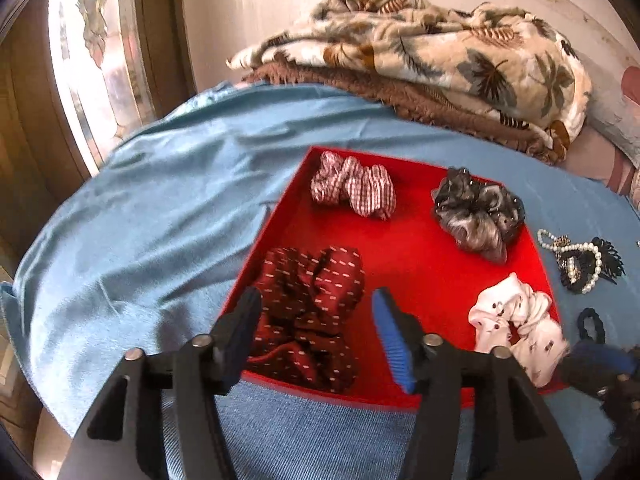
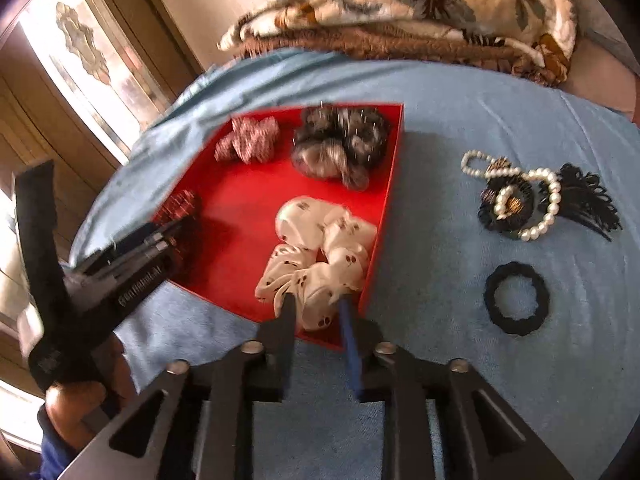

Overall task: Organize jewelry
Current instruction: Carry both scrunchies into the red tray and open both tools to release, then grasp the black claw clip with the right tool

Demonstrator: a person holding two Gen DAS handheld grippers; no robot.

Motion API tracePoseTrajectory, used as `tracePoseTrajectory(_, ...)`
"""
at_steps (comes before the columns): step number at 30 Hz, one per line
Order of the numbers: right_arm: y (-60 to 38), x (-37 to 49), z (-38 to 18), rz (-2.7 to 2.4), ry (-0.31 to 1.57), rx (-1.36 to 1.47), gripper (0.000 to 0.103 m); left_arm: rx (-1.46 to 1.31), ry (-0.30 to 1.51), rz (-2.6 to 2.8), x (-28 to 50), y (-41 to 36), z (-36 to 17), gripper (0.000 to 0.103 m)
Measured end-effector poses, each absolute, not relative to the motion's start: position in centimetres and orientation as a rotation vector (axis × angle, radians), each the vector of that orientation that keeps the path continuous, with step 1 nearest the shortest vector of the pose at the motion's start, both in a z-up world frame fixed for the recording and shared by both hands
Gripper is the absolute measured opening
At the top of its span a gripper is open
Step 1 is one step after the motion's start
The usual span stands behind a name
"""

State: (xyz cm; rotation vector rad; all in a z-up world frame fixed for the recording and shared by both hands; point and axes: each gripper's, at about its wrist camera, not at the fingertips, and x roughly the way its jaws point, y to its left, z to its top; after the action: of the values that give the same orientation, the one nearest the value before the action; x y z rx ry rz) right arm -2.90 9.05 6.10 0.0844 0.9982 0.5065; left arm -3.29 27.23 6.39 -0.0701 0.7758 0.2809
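Note:
A red tray (image 1: 416, 256) on a blue cloth holds a dark red dotted scrunchie (image 1: 312, 316), a red checked one (image 1: 352, 188), a grey one (image 1: 476, 212) and a white cherry-print one (image 2: 320, 256). My left gripper (image 1: 316, 312) is open, its fingers either side of the dark red scrunchie. My right gripper (image 2: 316, 308) is partly open around the near edge of the white scrunchie; whether it grips it is unclear. Right of the tray (image 2: 384, 208) lie a pearl bracelet (image 2: 536, 200) tangled with black hair pieces and a black hair tie (image 2: 516, 298).
A folded leaf-print blanket (image 1: 440, 56) on a brown one lies at the far edge of the bed. A window or door with patterned glass (image 1: 100, 40) is at the left. The blue cloth (image 1: 160, 216) spreads left of the tray.

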Motion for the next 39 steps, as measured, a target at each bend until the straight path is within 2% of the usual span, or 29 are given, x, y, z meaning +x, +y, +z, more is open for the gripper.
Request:
tracePoseTrajectory(3,7.2,-3.7,7.4,0.496,0.941,0.089,0.05,-0.083,0.751,0.298,-3.7,27.3,6.7,0.061)
tracePoseTrajectory(9,-1.2,-3.6,6.9,0.382,0.935,0.151,0.05,-0.132,0.719,0.335,-4.9,27.4,6.8,0.061)
tracePoseTrajectory(16,-11.1,1.0,5.1,0.178,0.96,0.163,0.052,-0.075,0.669,0.286,-6.4,24.0,7.4,0.061)
tracePoseTrajectory(18,-11.8,3.6,4.9,0.176,0.958,0.124,0.062,-0.033,0.66,0.264,-6.7,22.4,7.4,0.061)
tracePoseTrajectory(23,-9.8,8.3,4.6,0.272,0.937,0.007,0.077,0.066,0.683,0.222,-6.4,19.7,6.6,0.062)
tracePoseTrajectory(27,-6.9,10.3,3.0,0.341,0.935,-0.166,0.078,0.089,0.715,0.205,-6.1,18.7,5.8,0.062)
tracePoseTrajectory(28,-6.5,10.6,2.5,0.352,0.945,-0.198,0.076,0.091,0.718,0.204,-6.1,18.6,5.7,0.062)
tracePoseTrajectory(29,-6.2,10.9,2.0,0.367,0.964,-0.212,0.054,0.093,0.72,0.205,-6.0,18.4,5.7,0.062)
tracePoseTrajectory(30,-6.5,11.0,1.7,0.375,0.987,-0.196,0.027,0.093,0.722,0.206,-6.0,18.3,5.6,0.062)
tracePoseTrajectory(34,-9.6,10.6,1.8,0.313,1.005,-0.047,0.021,0.081,0.732,0.198,-6.2,17.9,5.9,0.062)
tracePoseTrajectory(36,-12.2,10.0,1.8,0.249,1.007,0.027,0.012,0.076,0.737,0.189,-6.4,17.5,6.2,0.062)
tracePoseTrajectory(39,-16.4,8.3,1.8,0.161,1.021,0.115,0.012,0.069,0.737,0.159,-7.0,16.5,7.1,0.062)
